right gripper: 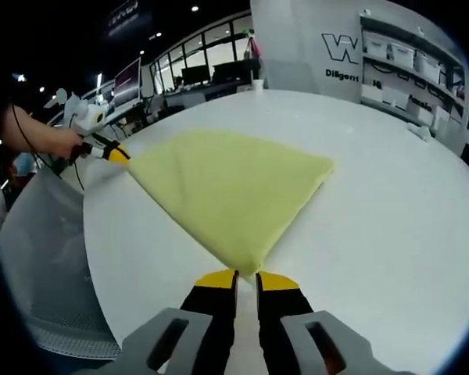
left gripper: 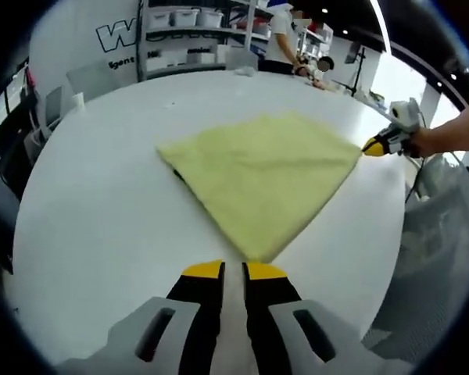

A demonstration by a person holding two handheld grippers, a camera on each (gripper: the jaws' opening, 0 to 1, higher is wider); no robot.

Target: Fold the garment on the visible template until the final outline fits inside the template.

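Two near corners of the yellow garment we hold, one nipped in the left gripper and one in the right gripper, both sets of jaws closed on cloth, which lies flat on the white table, shelves of white bins beyond

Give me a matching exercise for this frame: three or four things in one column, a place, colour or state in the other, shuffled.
1. cloth
2. table
3. left gripper
4. right gripper

a. white, round-edged
b. at the cloth corner, with shelves behind the cloth in its own view
c. pale yellow, lying flat
d. at the cloth corner, with dark windows behind the cloth in its own view

Pairs: 1-c, 2-a, 3-b, 4-d
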